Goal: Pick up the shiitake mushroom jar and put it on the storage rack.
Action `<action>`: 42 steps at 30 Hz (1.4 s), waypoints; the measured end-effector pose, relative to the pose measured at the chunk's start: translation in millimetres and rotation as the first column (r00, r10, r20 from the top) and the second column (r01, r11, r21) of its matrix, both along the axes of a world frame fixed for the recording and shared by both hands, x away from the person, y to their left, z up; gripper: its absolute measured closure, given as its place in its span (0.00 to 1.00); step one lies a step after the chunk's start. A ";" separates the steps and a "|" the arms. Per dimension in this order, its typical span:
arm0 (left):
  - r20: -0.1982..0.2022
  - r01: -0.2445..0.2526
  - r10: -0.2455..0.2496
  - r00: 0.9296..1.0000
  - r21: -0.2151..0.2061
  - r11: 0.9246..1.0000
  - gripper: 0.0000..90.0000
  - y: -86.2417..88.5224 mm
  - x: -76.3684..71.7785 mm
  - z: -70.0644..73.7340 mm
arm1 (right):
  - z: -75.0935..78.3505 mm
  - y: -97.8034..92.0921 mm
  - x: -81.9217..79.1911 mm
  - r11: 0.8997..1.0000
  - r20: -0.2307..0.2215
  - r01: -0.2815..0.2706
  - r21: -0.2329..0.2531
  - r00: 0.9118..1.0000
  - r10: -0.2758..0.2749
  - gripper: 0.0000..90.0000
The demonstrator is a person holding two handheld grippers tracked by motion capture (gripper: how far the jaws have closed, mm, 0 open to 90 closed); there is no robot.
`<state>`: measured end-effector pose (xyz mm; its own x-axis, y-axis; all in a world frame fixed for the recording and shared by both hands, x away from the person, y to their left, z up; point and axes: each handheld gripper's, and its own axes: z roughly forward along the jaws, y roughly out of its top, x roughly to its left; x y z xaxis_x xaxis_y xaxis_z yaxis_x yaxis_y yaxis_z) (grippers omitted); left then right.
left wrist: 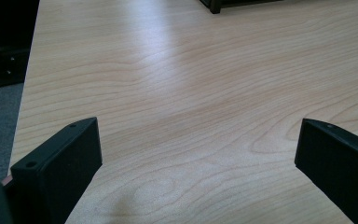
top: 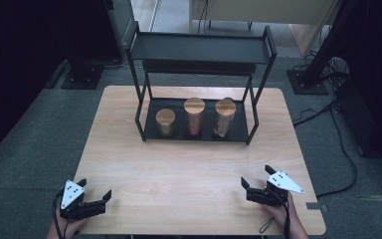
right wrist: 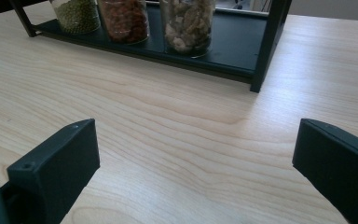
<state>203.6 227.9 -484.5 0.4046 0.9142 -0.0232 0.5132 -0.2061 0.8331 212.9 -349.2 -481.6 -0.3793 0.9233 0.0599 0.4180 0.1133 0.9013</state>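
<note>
Two open grippers, ready to reach for jars

The black left gripper [top: 95,193] and black right gripper [top: 256,177] have jaws wide apart (holding nothing); reach slowly to the far tall glass jar with the wooden lid [top: 224,117] on the black metal rack [top: 201,48], staying straight.

The desk [top: 179,169] was pale wood with a wavy grain. Both the left tool [top: 97,196] and the right tool [top: 256,177] were black, each topped with a light grey plate. The rack [top: 199,47] was dark grey-black. Its three jars [top: 195,117] had tan lids; their contents were green, red-brown and beige.
</note>
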 end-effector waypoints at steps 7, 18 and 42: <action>0.000 -0.002 0.002 1.000 0.001 1.000 0.01 -0.2 0.1 0.0 | 0.3 -13.7 -4.9 1.000 -0.009 0.028 0.000 1.000 -0.028 0.00; -0.001 -0.004 0.004 1.000 0.000 1.000 0.01 -0.2 0.3 -0.1 | 0.3 -36.9 -12.8 0.997 -0.018 0.065 -0.035 0.998 -0.065 0.00; 0.000 -0.013 0.013 1.000 0.007 1.000 0.01 -0.8 0.2 -0.1 | 0.8 -94.4 -34.8 0.980 -0.018 0.181 -0.084 0.983 -0.183 0.00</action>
<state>203.8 227.1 -484.7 0.3924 0.9196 -0.0166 0.5162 -0.2052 0.8315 178.1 -443.6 -480.8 -0.2040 0.9789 -0.0114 0.4610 0.1063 0.8810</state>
